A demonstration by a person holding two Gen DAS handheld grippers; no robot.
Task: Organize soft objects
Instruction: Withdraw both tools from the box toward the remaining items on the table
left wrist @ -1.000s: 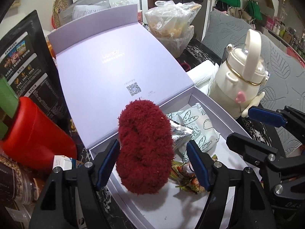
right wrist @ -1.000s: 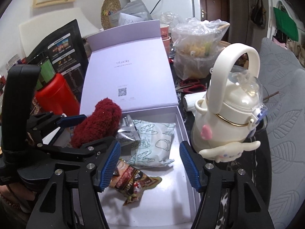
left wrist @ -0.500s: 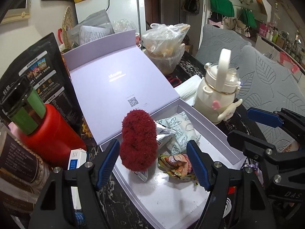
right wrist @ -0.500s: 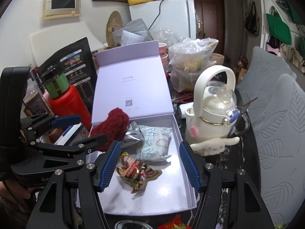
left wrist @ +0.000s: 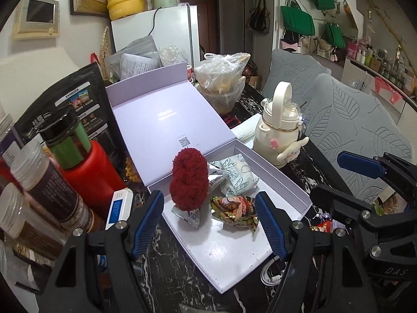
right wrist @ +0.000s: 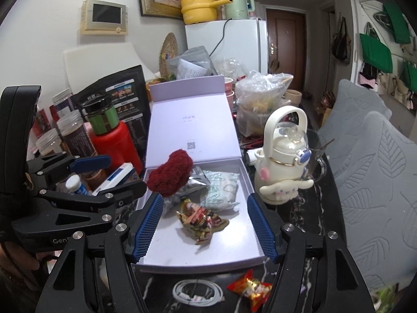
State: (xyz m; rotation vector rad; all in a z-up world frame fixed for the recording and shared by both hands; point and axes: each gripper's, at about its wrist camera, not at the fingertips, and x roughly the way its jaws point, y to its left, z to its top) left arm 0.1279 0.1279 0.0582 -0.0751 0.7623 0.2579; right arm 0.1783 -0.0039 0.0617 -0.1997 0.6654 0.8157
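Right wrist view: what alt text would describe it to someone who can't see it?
An open lilac box holds a red fluffy bundle and snack packets. The open right gripper hovers empty before it, the left gripper alongside.

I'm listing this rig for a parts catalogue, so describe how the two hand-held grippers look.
Both match. The left hand-held gripper and right hand-held gripper are matte black angular frames joined with silver round-headed screws. Each finger carries a long blue ribbed pad. White lettering marks the bodies: "GenR" partly readable on the left one, "DAS" on the right. No cables or sleeves show.
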